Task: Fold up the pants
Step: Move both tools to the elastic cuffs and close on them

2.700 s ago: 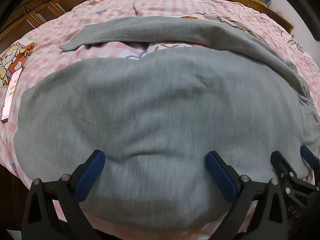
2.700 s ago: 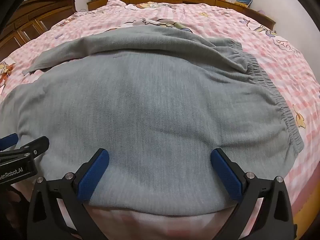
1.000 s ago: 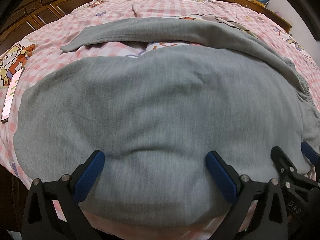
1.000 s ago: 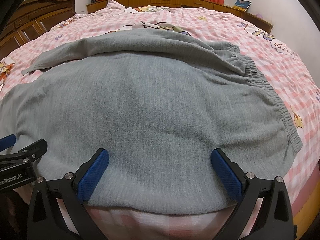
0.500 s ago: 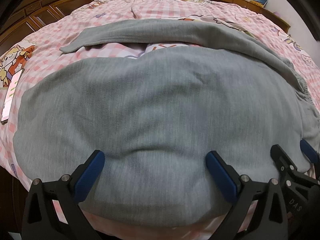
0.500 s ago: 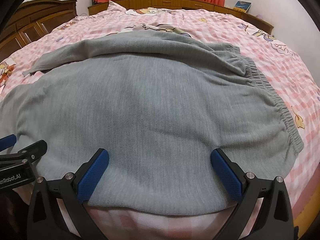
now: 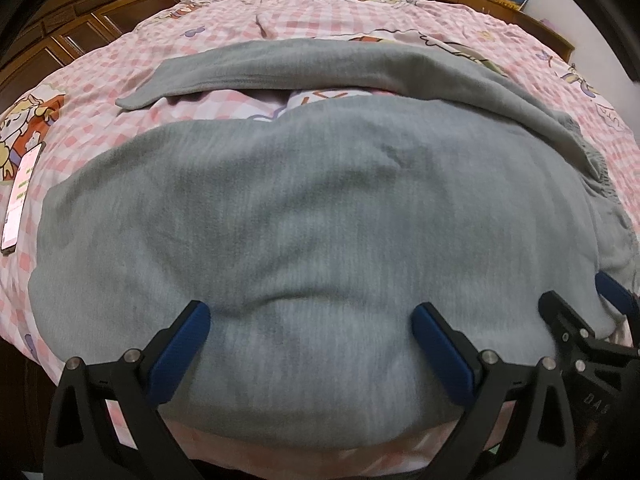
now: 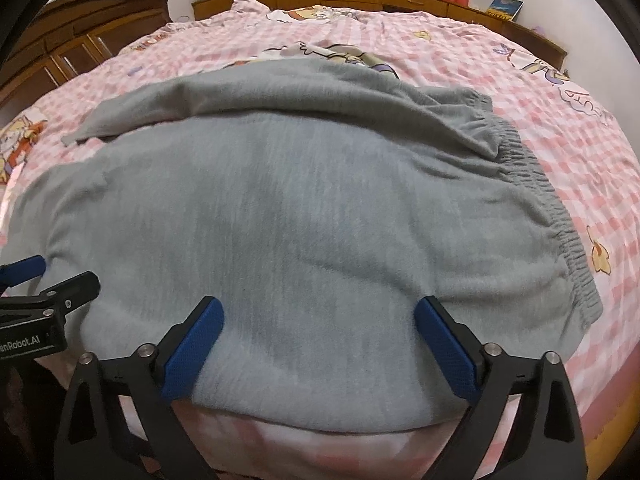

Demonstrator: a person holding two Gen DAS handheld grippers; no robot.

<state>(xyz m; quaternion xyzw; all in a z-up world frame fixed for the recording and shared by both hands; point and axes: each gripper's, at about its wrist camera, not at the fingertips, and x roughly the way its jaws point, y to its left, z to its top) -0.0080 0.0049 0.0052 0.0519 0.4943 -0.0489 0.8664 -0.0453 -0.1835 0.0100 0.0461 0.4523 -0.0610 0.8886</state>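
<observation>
Grey pants (image 7: 320, 208) spread flat across a pink checked bedspread (image 8: 560, 128), near leg along the bed's front edge, far leg lying behind it, elastic waistband (image 8: 532, 184) off to the right. Left gripper (image 7: 308, 328) and right gripper (image 8: 318, 322) side by side over the near leg, fingers wide apart, holding nothing. Phone (image 7: 20, 196) on the bedspread, left of the leg ends.

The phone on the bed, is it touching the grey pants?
Apart. In the left wrist view the phone lies beside the pants, with a strip of pink checked bedspread showing between them.
</observation>
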